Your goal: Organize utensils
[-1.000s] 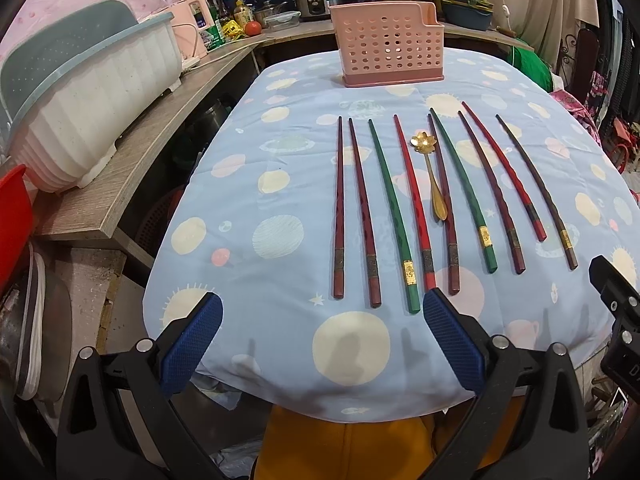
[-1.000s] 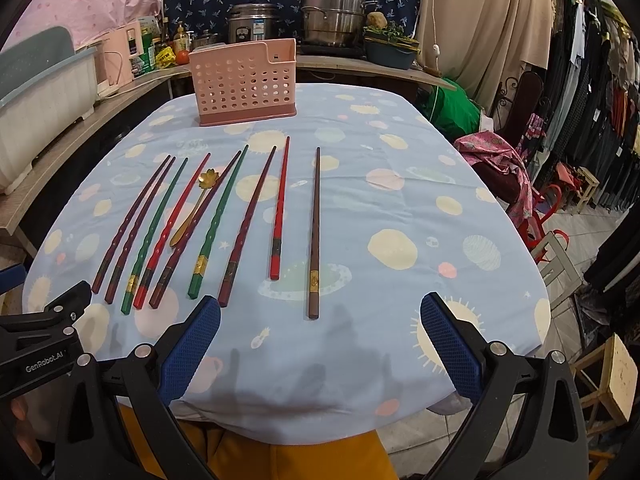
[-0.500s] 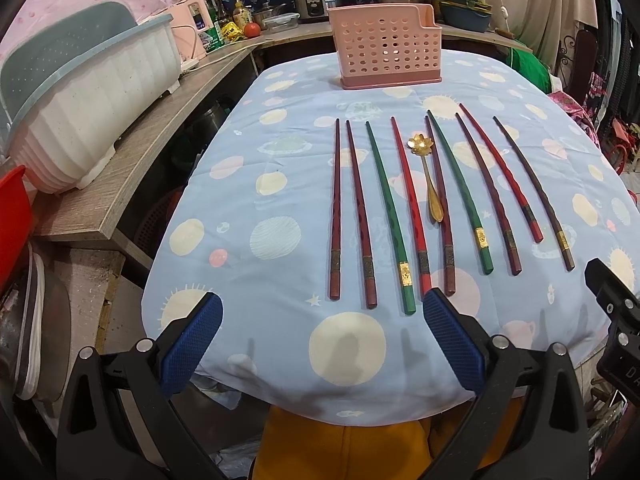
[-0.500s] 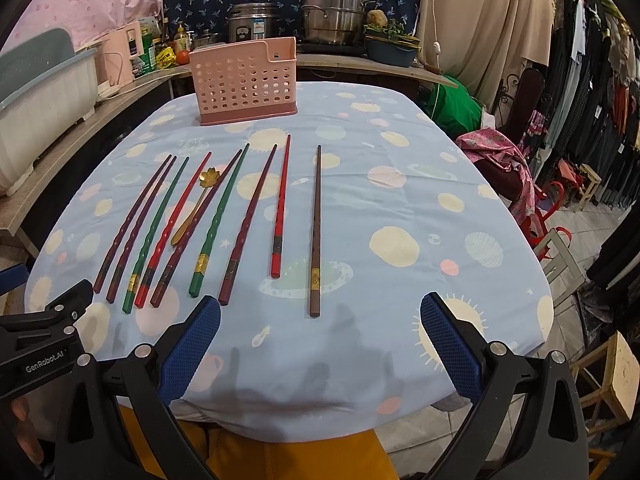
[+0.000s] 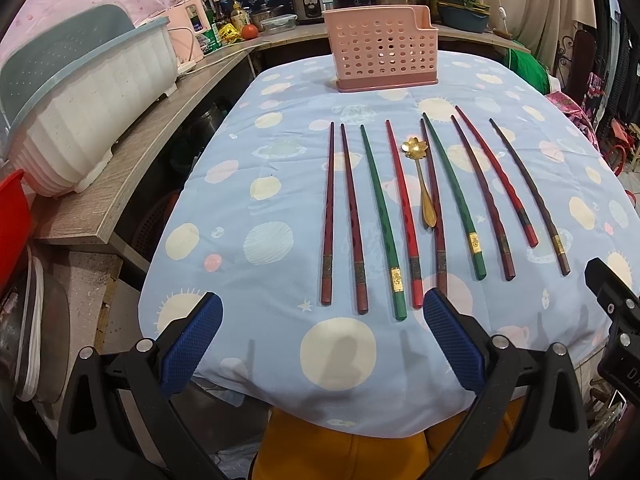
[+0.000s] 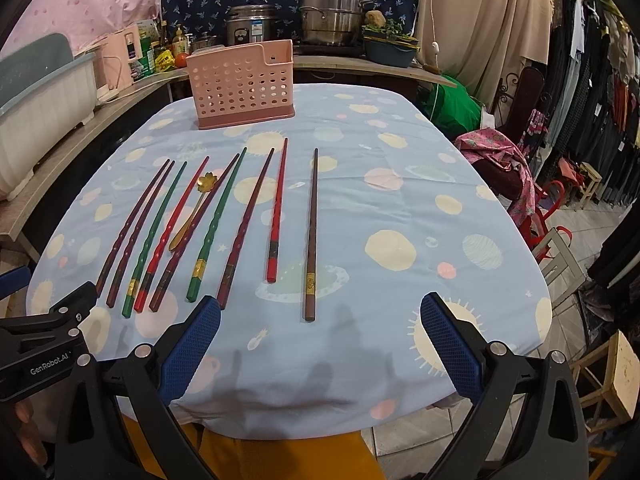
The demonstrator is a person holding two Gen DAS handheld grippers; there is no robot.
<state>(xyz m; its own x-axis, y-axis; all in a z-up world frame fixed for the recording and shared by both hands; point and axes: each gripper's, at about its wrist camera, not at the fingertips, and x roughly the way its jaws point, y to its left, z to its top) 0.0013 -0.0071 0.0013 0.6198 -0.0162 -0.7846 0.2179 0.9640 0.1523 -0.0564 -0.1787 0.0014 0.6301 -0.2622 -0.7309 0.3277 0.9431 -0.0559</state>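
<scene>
On the near half of the dotted blue tablecloth (image 5: pixel 280 152), in front of the pink perforated utensil holder (image 5: pixel 380 56), we have nine chopsticks laid side by side with their thick ends toward us, and a small gold flower-bowled spoon (image 5: pixel 422 184) lying among the middle ones. From our left gripper's camera the row runs from a dark red chopstick (image 5: pixel 328 216) nearest the wooden counter (image 5: pixel 120 184), through a green chopstick (image 5: pixel 382 220), out to a dark brown chopstick (image 6: pixel 311 232) that lies a little apart from the others on the side away from the counter. We judge they are spread in a fan, none crossing, so that each can be pinched singly and carried to the holder, which stands upright and appears empty at the far end of the cloth. Our left gripper (image 5: pixel 318 344) hangs over the near table edge with its blue pads wide apart, holding nothing; our right gripper (image 6: pixel 320 346) does the same just behind the brown chopstick's thick end. Nothing has been sorted yet, and that lone stick looks the easiest first pick.
</scene>
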